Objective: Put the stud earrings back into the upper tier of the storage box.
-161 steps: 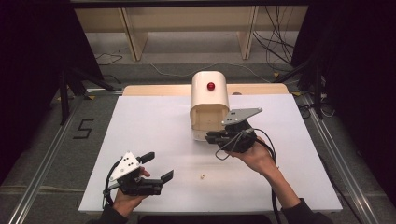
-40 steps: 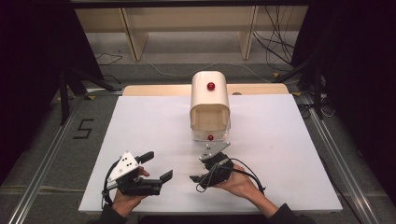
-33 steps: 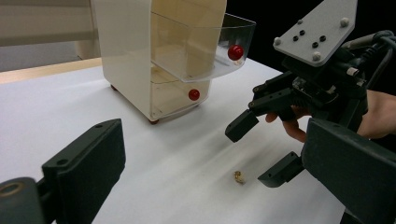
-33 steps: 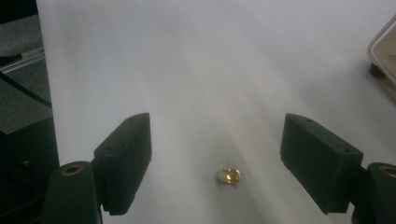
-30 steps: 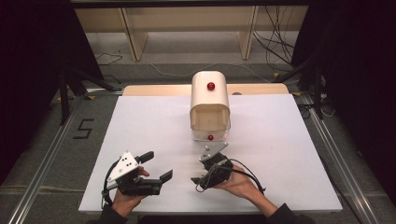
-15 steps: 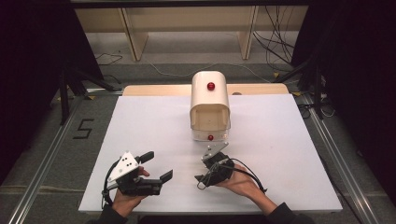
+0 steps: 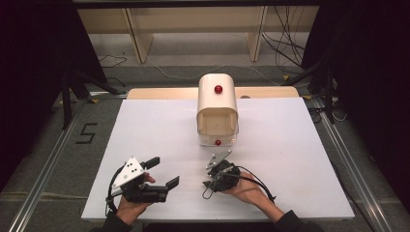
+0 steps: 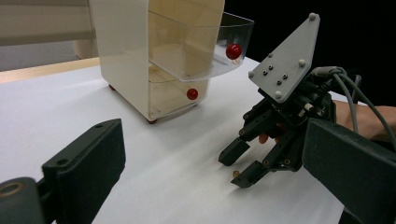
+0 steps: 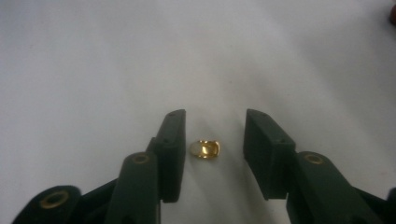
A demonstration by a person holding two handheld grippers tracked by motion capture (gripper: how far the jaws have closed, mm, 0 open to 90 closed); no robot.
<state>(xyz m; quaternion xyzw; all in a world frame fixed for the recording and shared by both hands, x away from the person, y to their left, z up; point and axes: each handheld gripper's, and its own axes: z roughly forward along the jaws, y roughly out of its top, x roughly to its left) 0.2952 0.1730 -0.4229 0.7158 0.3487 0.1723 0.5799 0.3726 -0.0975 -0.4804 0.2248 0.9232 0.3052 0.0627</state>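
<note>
My right claw (image 9: 212,140) is lowered to the white tabletop (image 7: 145,125), jaws apart. A small gold ring (image 9: 205,149) lies flat on the tabletop between the two jaws, nearer the left jaw in the right gripper view; neither jaw touches it. In the left gripper view the same ring (image 8: 236,173) shows as a tiny gold speck just at the tips of the right claw (image 8: 245,161), with the claw's grey three-cornered plate above it.

Relative to the cream drawer cabinet (image 7: 217,108), the right claw (image 7: 209,183) and the ring sit near its front side, toward me and slightly to the cabinet's left. The ring itself is too small to make out in the high view.

My left claw (image 7: 164,171) is held above the tabletop, well apart from the cabinet on its front-left side, jaws wide apart and gripping nothing.

The cabinet stands upright at the far middle of the tabletop. Its upper clear drawer (image 8: 205,46) is pulled out; it carries a red knob (image 8: 233,51). The lower drawer, with its own red knob (image 8: 192,94), is pushed in.
</note>
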